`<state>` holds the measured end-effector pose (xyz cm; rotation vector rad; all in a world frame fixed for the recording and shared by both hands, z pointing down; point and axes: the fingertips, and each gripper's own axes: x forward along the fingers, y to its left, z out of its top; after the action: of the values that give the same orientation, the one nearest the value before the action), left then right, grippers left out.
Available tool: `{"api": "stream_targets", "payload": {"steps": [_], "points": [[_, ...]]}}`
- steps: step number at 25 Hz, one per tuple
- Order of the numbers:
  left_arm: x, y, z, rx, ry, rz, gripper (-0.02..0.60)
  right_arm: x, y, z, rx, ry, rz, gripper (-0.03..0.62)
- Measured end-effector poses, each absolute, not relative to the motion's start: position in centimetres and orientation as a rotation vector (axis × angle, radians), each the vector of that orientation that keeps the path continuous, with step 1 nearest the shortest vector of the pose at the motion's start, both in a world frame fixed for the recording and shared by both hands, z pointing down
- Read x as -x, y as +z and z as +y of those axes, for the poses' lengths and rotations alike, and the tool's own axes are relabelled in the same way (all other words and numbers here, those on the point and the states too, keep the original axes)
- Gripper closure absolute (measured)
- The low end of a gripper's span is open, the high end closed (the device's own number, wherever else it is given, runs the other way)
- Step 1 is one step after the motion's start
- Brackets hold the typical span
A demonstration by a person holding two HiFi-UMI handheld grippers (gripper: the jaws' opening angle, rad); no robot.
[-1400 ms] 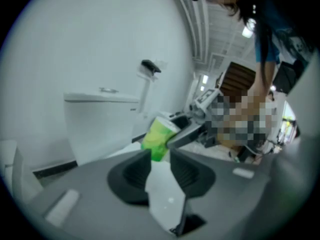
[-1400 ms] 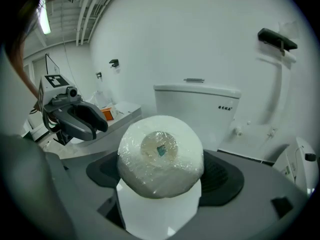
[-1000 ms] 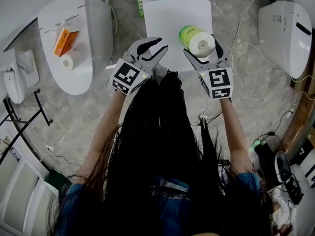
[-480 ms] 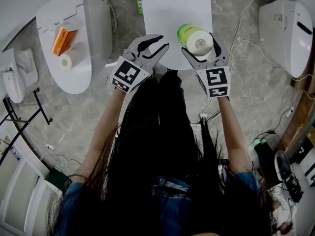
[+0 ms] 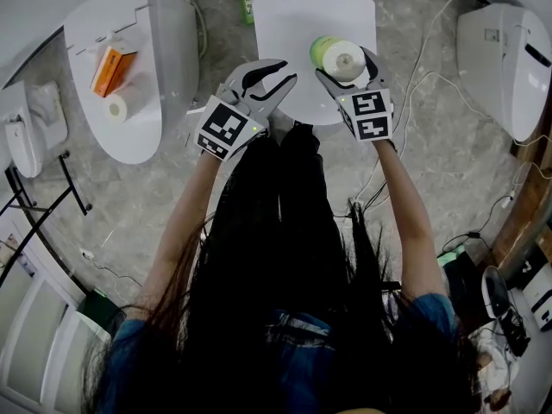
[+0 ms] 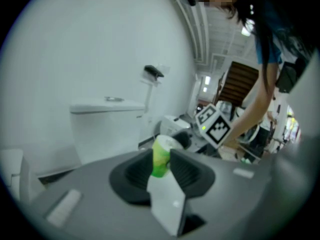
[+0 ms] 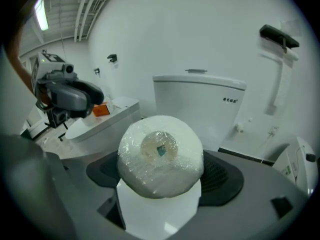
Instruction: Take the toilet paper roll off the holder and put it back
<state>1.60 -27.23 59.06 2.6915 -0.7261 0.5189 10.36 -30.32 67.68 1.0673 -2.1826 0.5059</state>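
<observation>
While amid toilets, roll, grey floor

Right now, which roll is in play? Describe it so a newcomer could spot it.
Find the middle toilet. Over it the right claw is shut on the roll. Unlike the white roll by the orange box on the left toilet, this one is film-wrapped with a green band.

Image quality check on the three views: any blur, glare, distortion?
Head view: sharp and evenly lit, with strong fisheye bending at the edges; long hair covers the lower middle. Left gripper view: soft all over, with a dark vignette in the corners. Right gripper view: the toilet paper roll is crisp up close, its plastic wrap shows faint glints, and the edges are vignetted.
</observation>
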Motion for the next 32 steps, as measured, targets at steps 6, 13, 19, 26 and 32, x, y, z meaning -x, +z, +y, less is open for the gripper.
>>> {"api": "stream_targets", "payload": {"steps": [6,13,19,26,32], "points": [[-0.9,60.4,-27.6,-2.647,0.523,-0.748,0.48,-8.5,74.6,-34.5,-0.981,0.432,-2.085,0.154],[-0.1,62.0,-27.7,-2.616,0.527,-0.757,0.48,-6.4,78.7,-37.4,-0.97,0.449,-2.039,0.154],[0.6,62.9,-27.6,-2.591,0.524,-0.783,0.48,-6.9,81.1,-36.7,-0.962,0.457,-1.992,0.153],[0.9,63.9,-27.0,-2.564,0.534,-0.771,0.48,-6.6,81.4,-36.6,-0.97,0.436,-2.031,0.152],[0.6,64.1,-26.6,-2.557,0.544,-0.754,0.48,-6.6,81.6,-36.4,-0.89,0.463,-2.01,0.151]]}}
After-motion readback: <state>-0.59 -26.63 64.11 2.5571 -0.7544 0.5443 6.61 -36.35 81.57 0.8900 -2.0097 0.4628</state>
